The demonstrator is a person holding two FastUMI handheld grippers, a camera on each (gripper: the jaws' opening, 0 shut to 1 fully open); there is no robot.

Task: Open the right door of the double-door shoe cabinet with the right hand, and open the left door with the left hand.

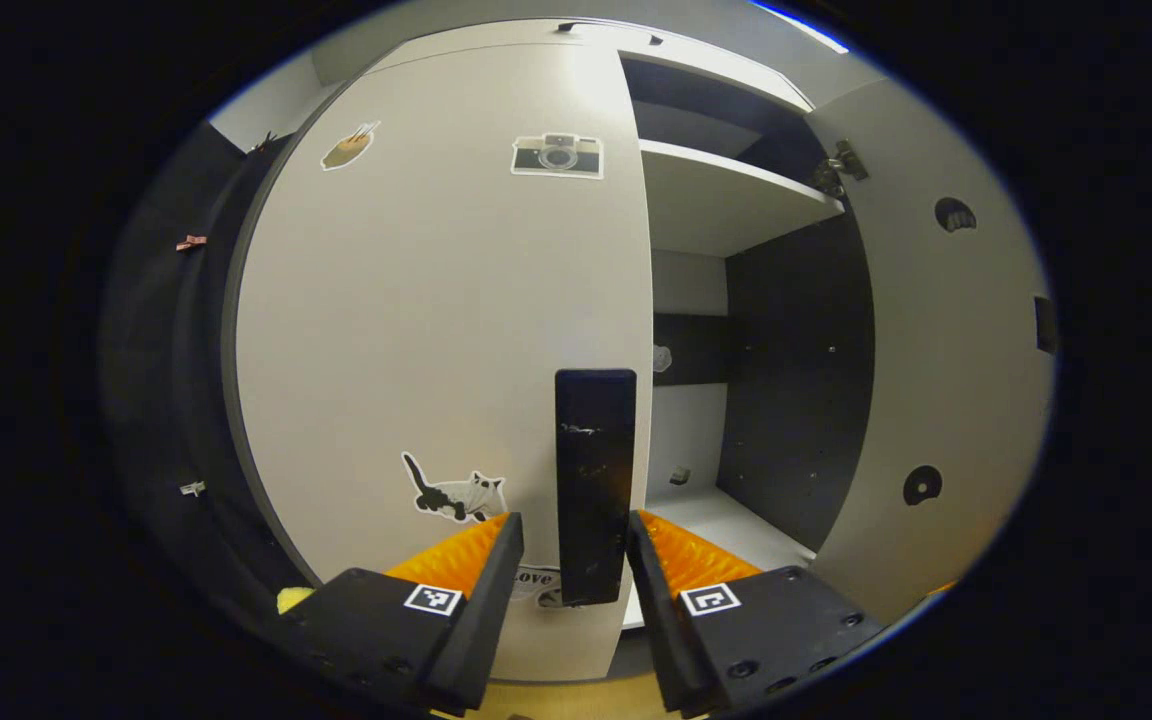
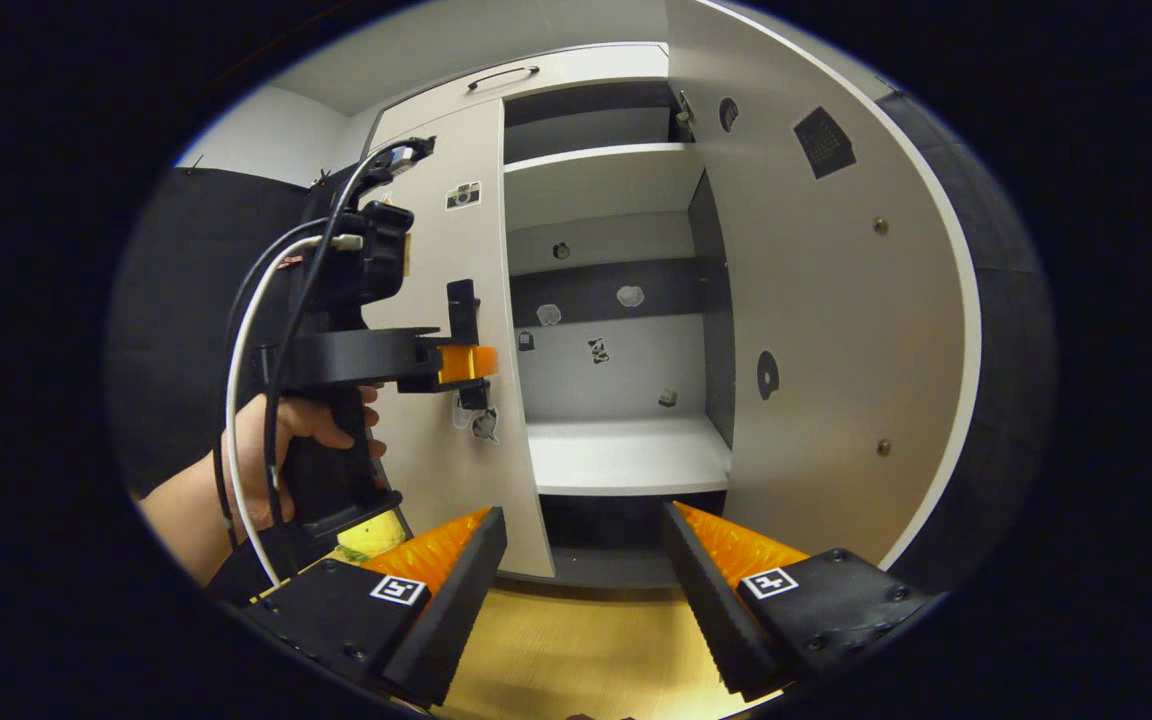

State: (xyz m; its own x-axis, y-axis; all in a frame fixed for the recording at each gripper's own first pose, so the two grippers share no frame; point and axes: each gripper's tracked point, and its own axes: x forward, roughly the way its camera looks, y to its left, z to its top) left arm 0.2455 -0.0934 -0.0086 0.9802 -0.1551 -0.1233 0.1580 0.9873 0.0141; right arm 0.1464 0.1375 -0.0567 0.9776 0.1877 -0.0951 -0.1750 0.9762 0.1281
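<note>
Left hand-held gripper (image 1: 576, 560): fingers apart on either side of the black handle (image 1: 594, 480), not clearly pressing it.
Left door (image 1: 436, 330): closed, stickers on its face, handle at its inner edge.
Right door (image 1: 946, 350): swung open, shelves (image 1: 726, 190) exposed.
Right hand-held gripper (image 2: 586, 560): fingers apart, holding nothing, before the open compartment.
Hand (image 2: 276, 450): grips the left hand-held gripper's body.
</note>
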